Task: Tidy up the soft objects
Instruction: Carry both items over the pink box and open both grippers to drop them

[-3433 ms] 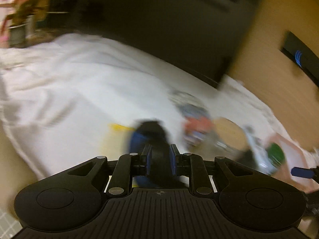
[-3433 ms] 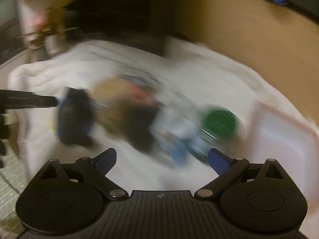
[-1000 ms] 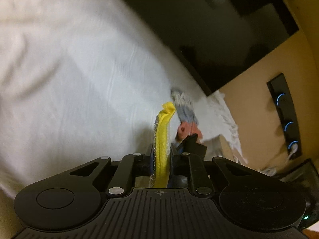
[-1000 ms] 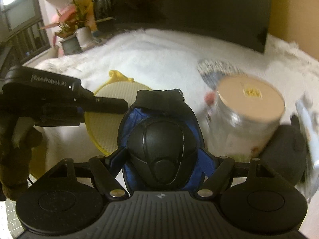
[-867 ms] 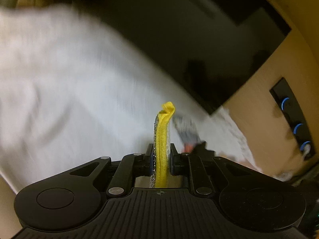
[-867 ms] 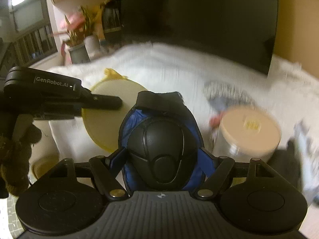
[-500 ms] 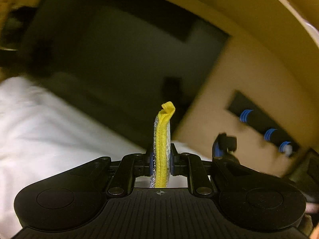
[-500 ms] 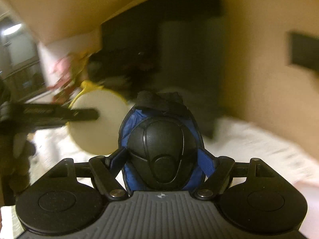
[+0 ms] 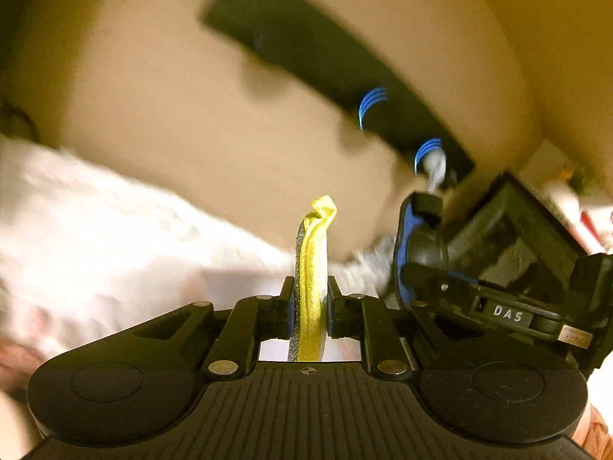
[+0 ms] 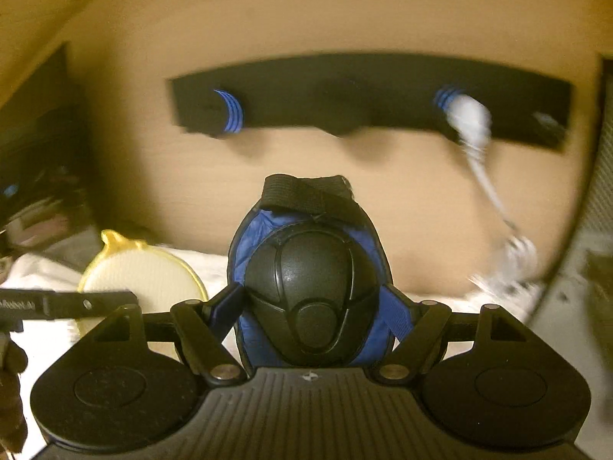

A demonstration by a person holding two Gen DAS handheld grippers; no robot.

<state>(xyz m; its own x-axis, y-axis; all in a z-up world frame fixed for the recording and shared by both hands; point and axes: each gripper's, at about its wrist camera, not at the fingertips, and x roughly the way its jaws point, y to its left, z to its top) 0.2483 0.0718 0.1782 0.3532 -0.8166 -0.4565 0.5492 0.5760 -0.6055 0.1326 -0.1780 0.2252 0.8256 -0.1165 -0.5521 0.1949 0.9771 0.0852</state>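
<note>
- Since a second ago, you have lifted both grippers off the white cloth (image 9: 95, 230) and swung them toward the tan wall (image 10: 306, 19); the jar and the other things seen on the cloth then are out of both views now.
- Left gripper (image 9: 310, 306): jaws pressed on the yellow round pad (image 9: 311, 268), held edge-on and upright between them, its small loop at the top. From the right wrist view the same pad (image 10: 141, 272) shows its pale round face, and the left gripper (image 10: 126, 301) crosses in front of its lower part.
- Right gripper (image 10: 312, 303): jaws pinching the blue-and-black knee pad (image 10: 310, 287) by its two sides — hard black cap facing the camera, black strap folded over the top. In the left wrist view it (image 9: 419, 245) sits just to the right of the yellow pad, apart from it.
- Both items are held in the air, above the cloth.
- Background: a black wall panel (image 10: 364, 88) with blue ringed knobs (blurred), and a white plug and cable (image 10: 475, 130) hanging from its right end.
</note>
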